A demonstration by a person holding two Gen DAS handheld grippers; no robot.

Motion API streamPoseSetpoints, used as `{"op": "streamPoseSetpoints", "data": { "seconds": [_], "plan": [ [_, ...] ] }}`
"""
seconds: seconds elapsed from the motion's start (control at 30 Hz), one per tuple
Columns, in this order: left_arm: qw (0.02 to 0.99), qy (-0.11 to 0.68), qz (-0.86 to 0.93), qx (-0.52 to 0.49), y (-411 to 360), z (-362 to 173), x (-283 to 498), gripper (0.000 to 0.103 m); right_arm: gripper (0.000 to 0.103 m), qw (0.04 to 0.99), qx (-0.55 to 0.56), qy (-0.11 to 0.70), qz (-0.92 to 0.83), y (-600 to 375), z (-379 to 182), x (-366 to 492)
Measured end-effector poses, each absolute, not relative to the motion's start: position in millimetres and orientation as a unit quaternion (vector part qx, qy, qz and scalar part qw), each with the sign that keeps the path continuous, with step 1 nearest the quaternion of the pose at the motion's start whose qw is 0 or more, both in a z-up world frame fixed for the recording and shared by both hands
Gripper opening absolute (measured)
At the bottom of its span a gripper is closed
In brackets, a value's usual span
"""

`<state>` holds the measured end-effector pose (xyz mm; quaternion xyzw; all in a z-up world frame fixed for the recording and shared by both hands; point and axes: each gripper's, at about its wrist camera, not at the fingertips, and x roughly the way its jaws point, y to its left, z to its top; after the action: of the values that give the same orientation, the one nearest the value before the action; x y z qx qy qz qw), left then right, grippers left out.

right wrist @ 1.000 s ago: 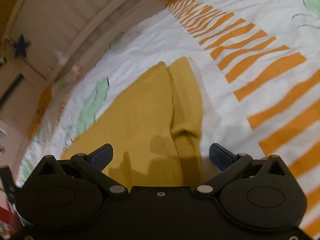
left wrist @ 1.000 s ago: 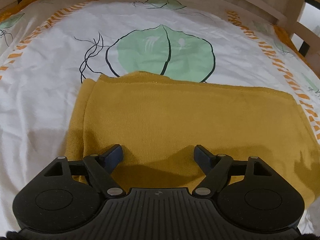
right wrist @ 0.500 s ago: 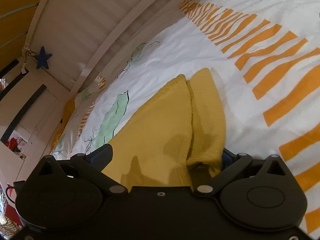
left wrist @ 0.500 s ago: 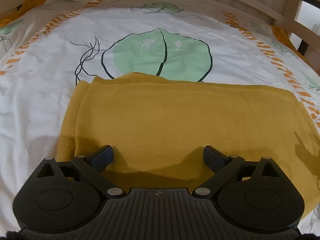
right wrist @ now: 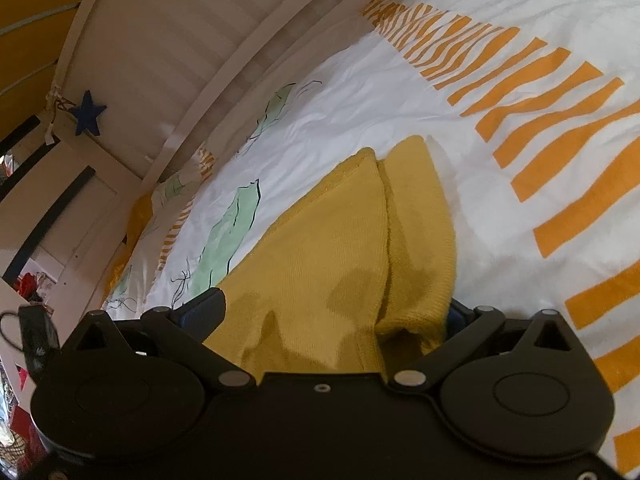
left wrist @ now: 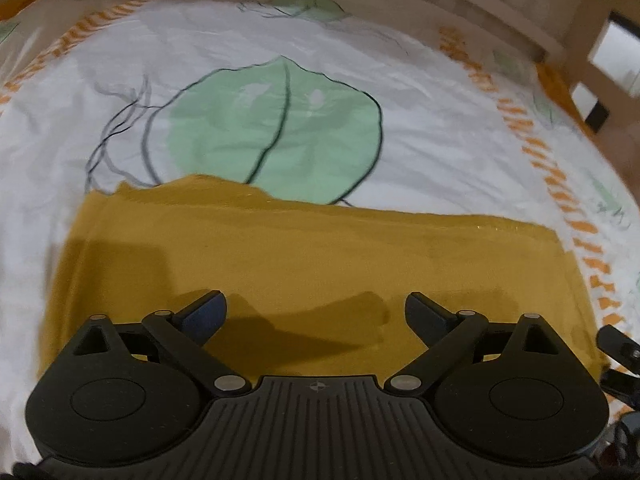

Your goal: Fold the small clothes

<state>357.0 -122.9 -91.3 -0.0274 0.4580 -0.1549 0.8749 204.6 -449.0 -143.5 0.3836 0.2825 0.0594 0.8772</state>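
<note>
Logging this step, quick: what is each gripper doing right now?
Left gripper: open, holding nothing, above the yellow garment.
Right gripper: jaws wide, garment edge between them, not clamped.

A bed (left wrist: 280, 52) with a white cover printed in green leaves and orange stripes sits inside a pale wooden frame (right wrist: 224, 40), where a blue star (right wrist: 89, 114) hangs, under dim warm light.
</note>
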Motion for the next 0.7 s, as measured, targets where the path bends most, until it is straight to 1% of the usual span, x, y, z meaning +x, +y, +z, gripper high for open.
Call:
{"op": "streamPoseSetpoints", "data": {
  "seconds": [0.13,0.27,0.43,0.57,0.7],
  "plan": [
    [0.868,0.471,-0.155,0.014,-152,-102,361,0.097,0.103,0.876,0.386,0.284,0.06,-450,-143,205],
    [0.873,0.464,-0.135,0.068,-169,-114,359,0.103,0.103,0.874,0.388,0.285,0.06,-450,-143,206],
    [0.864,0.484,-0.131,0.052,-165,-105,358,0.101,0.103,0.873,0.391,0.285,0.061,-451,-144,206],
    [0.854,0.497,-0.147,0.045,-156,-97,332,0.101,0.103,0.871,0.396,0.285,0.062,-452,-144,206],
    [0.849,0.499,-0.159,0.062,-151,-103,301,0.101,0.103,0.871,0.395,0.285,0.062,-452,-144,206]
  ]
}}
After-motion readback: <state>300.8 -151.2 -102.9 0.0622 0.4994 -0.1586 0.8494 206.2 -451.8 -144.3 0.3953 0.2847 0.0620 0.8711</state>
